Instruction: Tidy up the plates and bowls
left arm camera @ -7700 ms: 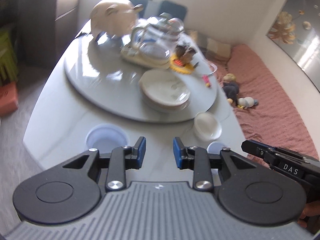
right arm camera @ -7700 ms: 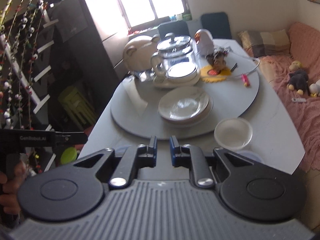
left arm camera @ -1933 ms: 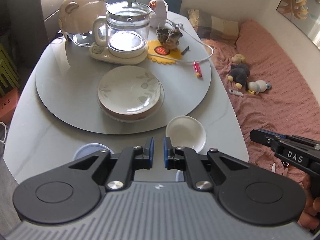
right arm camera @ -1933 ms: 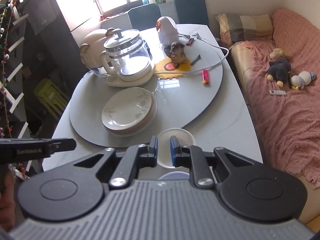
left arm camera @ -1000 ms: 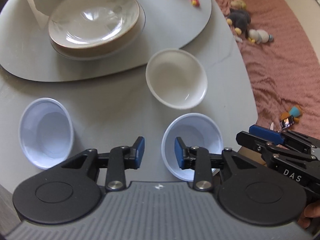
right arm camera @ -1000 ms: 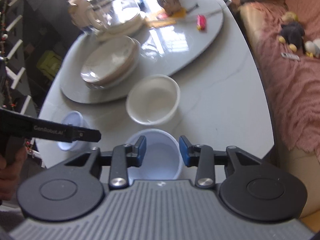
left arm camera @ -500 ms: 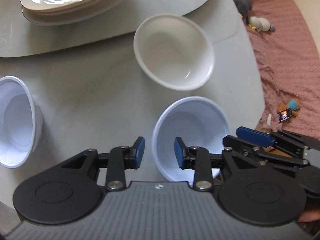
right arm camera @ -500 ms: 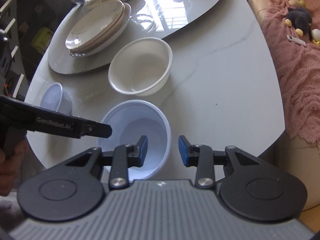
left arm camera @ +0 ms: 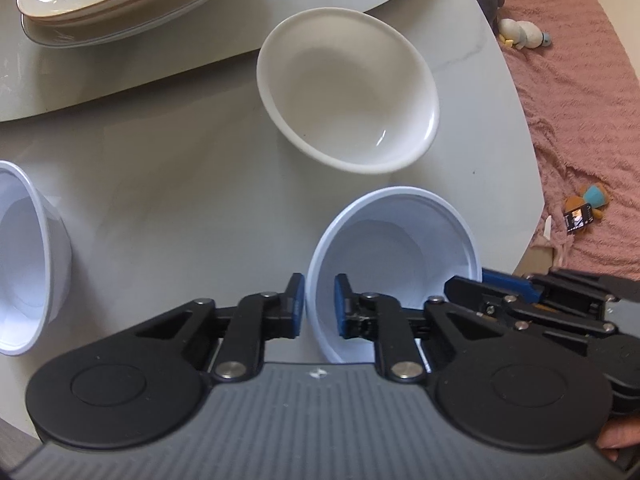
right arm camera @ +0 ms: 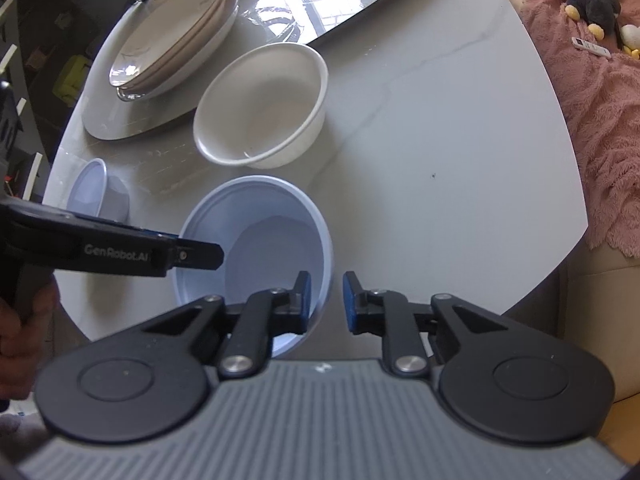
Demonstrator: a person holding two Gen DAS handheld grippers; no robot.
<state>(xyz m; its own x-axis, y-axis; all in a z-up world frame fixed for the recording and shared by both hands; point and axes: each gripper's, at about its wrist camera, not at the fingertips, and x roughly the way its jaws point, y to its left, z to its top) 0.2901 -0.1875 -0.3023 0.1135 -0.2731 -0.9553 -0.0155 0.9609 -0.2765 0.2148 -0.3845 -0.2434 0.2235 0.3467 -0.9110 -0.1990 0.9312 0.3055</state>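
I am at the grasping step: both of my claws are taking hold of the same pale blue round plastic bowl [left arm camera: 394, 256] that sits at the near edge of the grey marble bench [left arm camera: 160, 168]. My left claw [left arm camera: 318, 300] straddles the bowl's left rim, one blue pad outside the wall and one inside, and its jaws are closing onto that wall, though I cannot tell whether the pads press yet. My right claw [right arm camera: 326, 300] straddles the right rim in the same way, its jaws closing too, with a gap showing on the outer pad. Just beyond both claws stands a white round ceramic bowl [left arm camera: 348, 92], empty, and further ahead a stack of cream plates [right arm camera: 176, 36] on the grey turntable. A second pale blue plastic bowl [left arm camera: 24, 268] lies well to the left of my left claw. Next, I judge, the pinch must firm up on both sides evenly, then the bowl should rise level and go to a matching bowl or the white one; uneven grip could flex the thin wall or tip it off the edge. Compared with a second ago, both claws have come down much closer to the bowl and their jaws have narrowed from wide apart to nearly on the rim.
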